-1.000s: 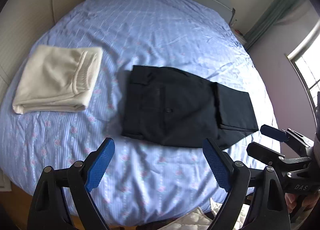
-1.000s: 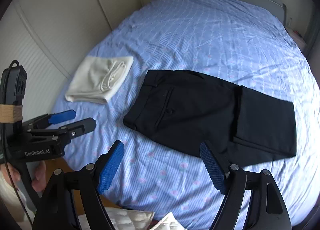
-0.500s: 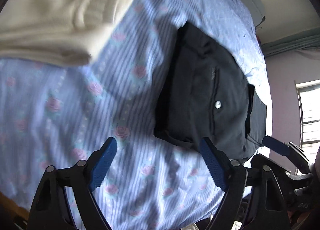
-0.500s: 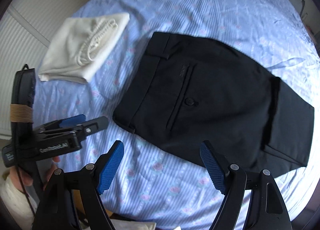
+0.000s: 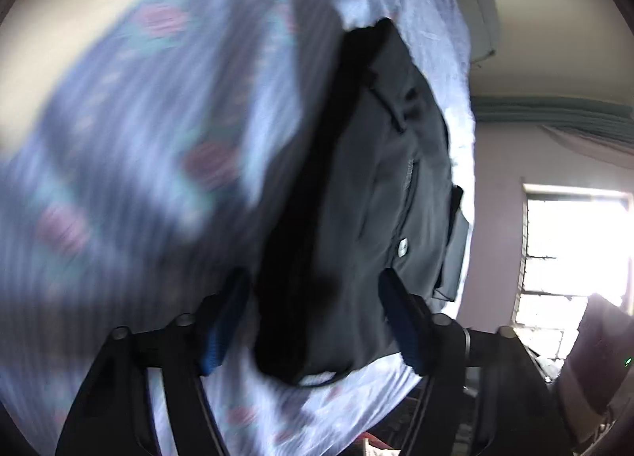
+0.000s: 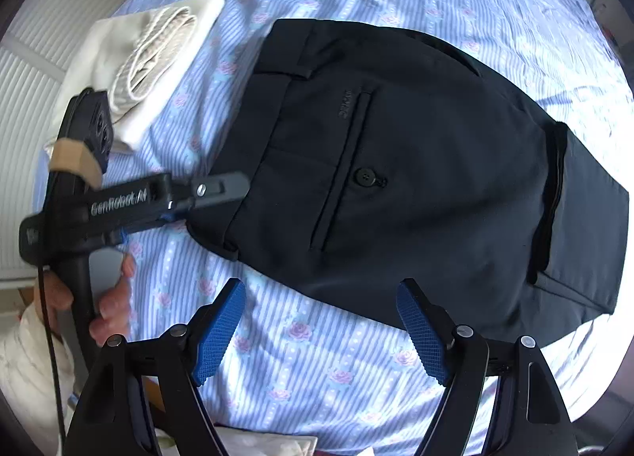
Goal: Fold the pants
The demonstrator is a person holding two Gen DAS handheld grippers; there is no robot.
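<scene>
Closing my left claw [image 5: 313, 321] around the waistband corner of the black pants [image 6: 396, 178], cloth already between the pads but not pinched yet. They lie half-folded on the striped bed [image 6: 317, 357], long axis running from the waistband on my left out to the folded legs on my right. My right claw [image 6: 321, 331] hangs wide open and empty just off the near edge, pointing down. Cream pants [image 6: 158, 56] sit folded off to the left.

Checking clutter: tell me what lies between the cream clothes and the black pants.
Only bare striped sheet lies between the cream clothes and black pants, seen in the right wrist view.
</scene>
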